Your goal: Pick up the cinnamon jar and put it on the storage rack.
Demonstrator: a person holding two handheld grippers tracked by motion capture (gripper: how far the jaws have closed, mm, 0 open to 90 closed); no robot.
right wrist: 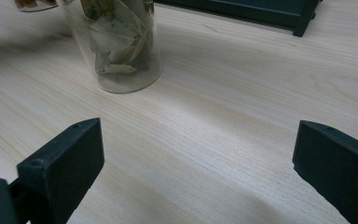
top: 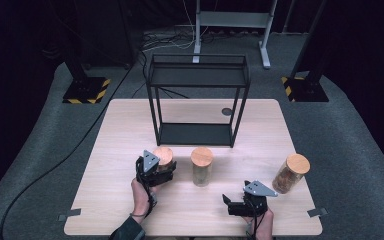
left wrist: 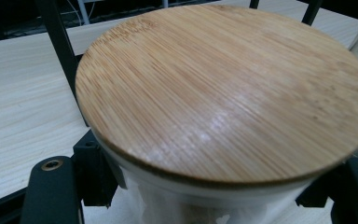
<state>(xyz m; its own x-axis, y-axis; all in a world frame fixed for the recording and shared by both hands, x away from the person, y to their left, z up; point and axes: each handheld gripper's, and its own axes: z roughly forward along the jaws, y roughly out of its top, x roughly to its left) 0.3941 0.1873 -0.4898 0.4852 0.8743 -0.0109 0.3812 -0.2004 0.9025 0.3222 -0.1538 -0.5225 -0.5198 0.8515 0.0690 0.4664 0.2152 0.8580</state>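
Left gripper [top: 156, 169] clamped on the left jar [top: 164, 159], just in front of the black rack [top: 198, 80]. Right gripper [top: 236, 205], jaws wide apart, rests further from rack, holding nothing.

Glass jar [left wrist: 205, 205] under smooth bamboo lid [left wrist: 223, 88] (faintly glossy).

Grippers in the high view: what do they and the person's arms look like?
Both the left gripper and the right gripper are black, boxy, two-jaw tools, each topped by a grey three-cornered plate. A black cable trails along the left forearm, which wears a dark sleeve.
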